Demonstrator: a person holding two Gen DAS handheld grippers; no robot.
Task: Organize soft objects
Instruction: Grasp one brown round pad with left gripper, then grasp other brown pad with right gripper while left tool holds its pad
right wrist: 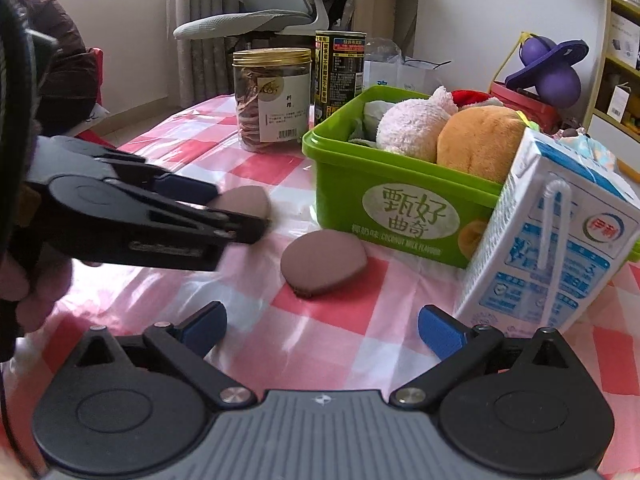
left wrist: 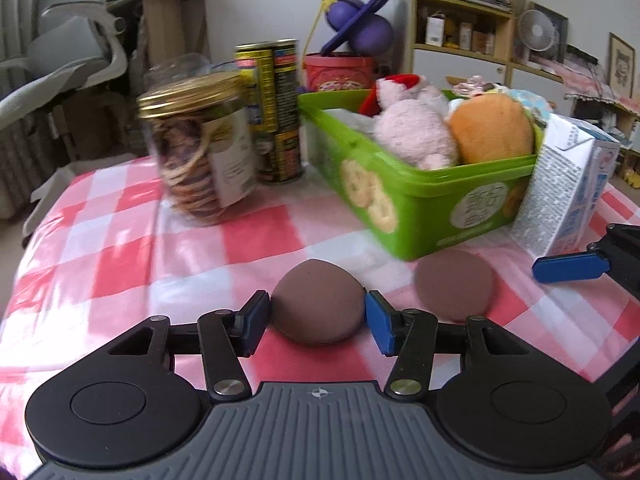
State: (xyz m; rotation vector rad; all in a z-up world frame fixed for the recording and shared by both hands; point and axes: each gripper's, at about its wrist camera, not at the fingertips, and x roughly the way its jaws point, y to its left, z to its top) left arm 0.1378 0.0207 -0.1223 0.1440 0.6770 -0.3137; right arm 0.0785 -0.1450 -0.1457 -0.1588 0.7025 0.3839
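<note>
My left gripper (left wrist: 318,312) pinches one brown sponge (left wrist: 318,304); only the right view shows my right gripper (right wrist: 320,334) spread over empty cloth, lower centre.

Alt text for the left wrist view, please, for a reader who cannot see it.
The left gripper brackets a brown teardrop sponge lying on the red-checked tablecloth, its blue pads at the sponge's sides. A second brown sponge lies to its right, before a green tub of plush toys.
</note>
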